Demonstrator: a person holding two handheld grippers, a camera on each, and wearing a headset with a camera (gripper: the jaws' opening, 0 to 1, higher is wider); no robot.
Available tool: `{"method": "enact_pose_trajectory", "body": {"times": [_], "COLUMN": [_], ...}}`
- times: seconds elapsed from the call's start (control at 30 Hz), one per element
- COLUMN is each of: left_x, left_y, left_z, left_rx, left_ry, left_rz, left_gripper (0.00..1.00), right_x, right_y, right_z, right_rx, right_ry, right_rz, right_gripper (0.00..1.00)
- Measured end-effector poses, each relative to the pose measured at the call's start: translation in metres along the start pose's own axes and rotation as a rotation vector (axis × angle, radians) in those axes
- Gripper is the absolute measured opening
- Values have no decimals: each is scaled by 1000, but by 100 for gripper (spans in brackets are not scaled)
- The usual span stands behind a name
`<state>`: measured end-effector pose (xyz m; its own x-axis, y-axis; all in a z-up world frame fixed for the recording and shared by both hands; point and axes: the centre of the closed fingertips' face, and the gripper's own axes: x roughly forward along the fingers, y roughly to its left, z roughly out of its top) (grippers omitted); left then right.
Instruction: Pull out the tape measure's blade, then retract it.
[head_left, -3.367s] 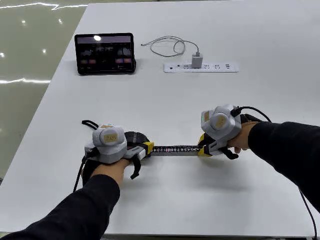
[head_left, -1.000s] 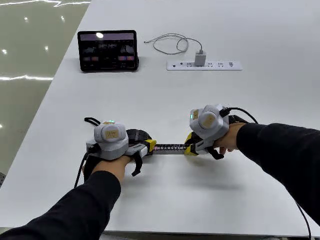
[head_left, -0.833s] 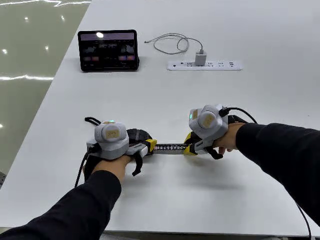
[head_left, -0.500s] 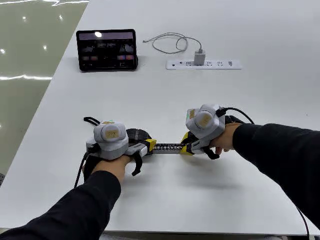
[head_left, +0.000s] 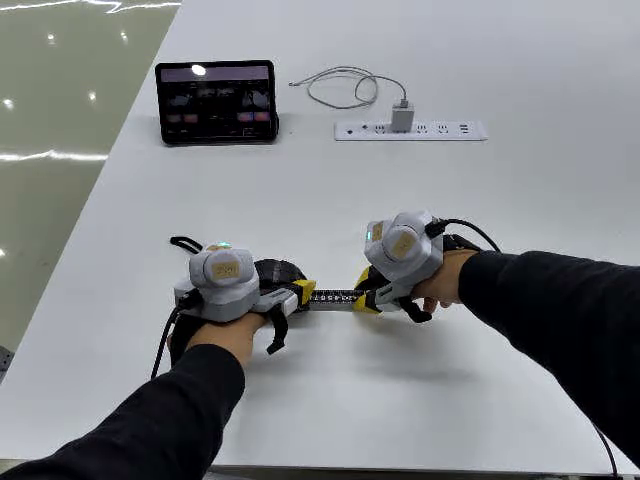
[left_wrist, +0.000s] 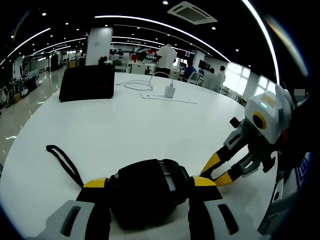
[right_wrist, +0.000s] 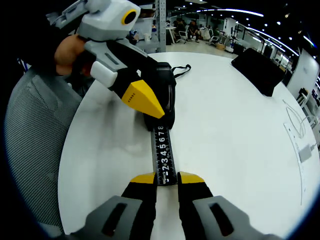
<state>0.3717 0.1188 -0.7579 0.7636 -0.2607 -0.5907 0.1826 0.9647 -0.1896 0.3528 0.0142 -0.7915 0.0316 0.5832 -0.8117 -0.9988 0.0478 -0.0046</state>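
Note:
The black tape measure case (head_left: 277, 274) lies on the white table (head_left: 420, 380), clamped between the yellow-tipped jaws of my left gripper (head_left: 293, 297). In the left gripper view the case (left_wrist: 147, 190) sits between the two jaws. A short length of numbered blade (head_left: 333, 297) runs right from the case to my right gripper (head_left: 362, 303), which is shut on the blade's end. The right gripper view has the blade (right_wrist: 161, 155) coming up from between its jaws (right_wrist: 166, 178) to the case (right_wrist: 161, 97). A black wrist strap (head_left: 181, 243) trails left of the case.
A dark tablet (head_left: 216, 101) stands at the far left of the table. A white power strip (head_left: 410, 130) with a plugged charger and coiled cable (head_left: 345, 88) lies at the back. The table's left edge drops to a glossy floor (head_left: 50, 150).
My right gripper has moved left toward the case, holding the blade's end, and the exposed blade is much shorter. The left gripper and case have stayed put.

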Motion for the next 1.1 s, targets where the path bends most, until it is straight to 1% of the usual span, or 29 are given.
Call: {"method": "enact_pose_trajectory", "body": {"times": [0.63, 0.77, 1.1], "left_x": [0, 0, 1], "left_y": [0, 0, 1], "left_z": [1, 1, 2], "left_rx": [-4, -6, -9], "left_ry": [0, -3, -3], "left_rz": [-4, -6, -7], "left_gripper": [58, 58, 58], "right_x": [10, 12, 16], "right_y": [3, 2, 3], "right_z": [12, 15, 21], "right_rx": [1, 16, 18], "right_ry": [-16, -25, -36], "right_rz": [2, 5, 6], "right_gripper": [12, 12, 12]}}
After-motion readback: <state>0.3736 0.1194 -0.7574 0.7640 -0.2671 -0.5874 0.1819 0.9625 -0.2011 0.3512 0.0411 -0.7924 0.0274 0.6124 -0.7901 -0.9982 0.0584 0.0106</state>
